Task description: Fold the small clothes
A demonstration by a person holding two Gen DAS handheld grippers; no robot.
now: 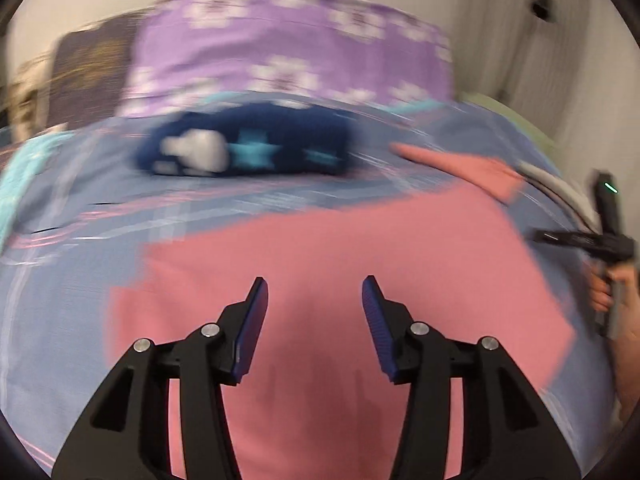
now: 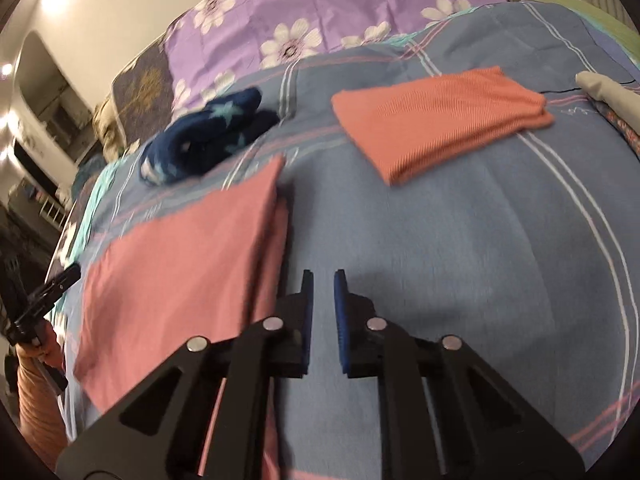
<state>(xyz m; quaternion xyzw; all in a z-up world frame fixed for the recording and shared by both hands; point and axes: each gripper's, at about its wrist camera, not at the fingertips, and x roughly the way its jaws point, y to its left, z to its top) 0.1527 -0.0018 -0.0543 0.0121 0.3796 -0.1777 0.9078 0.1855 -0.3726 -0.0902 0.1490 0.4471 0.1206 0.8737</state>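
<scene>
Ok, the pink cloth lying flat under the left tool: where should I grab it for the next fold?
Probably its far right corner. The pink cloth lies flat on the blue bedsheet, and along that right edge the layers stand slightly proud of the sheet, giving a lip to pinch. The right tool, nearly closed and empty, sits just beside that edge; the left tool hangs open over the cloth's middle.

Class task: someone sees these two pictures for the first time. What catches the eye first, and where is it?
A big pink cloth lies flat on the blue striped bedspread, below the open left gripper. A folded orange cloth lies farther back, with a dark blue starry garment crumpled near the purple flowered pillow.
</scene>
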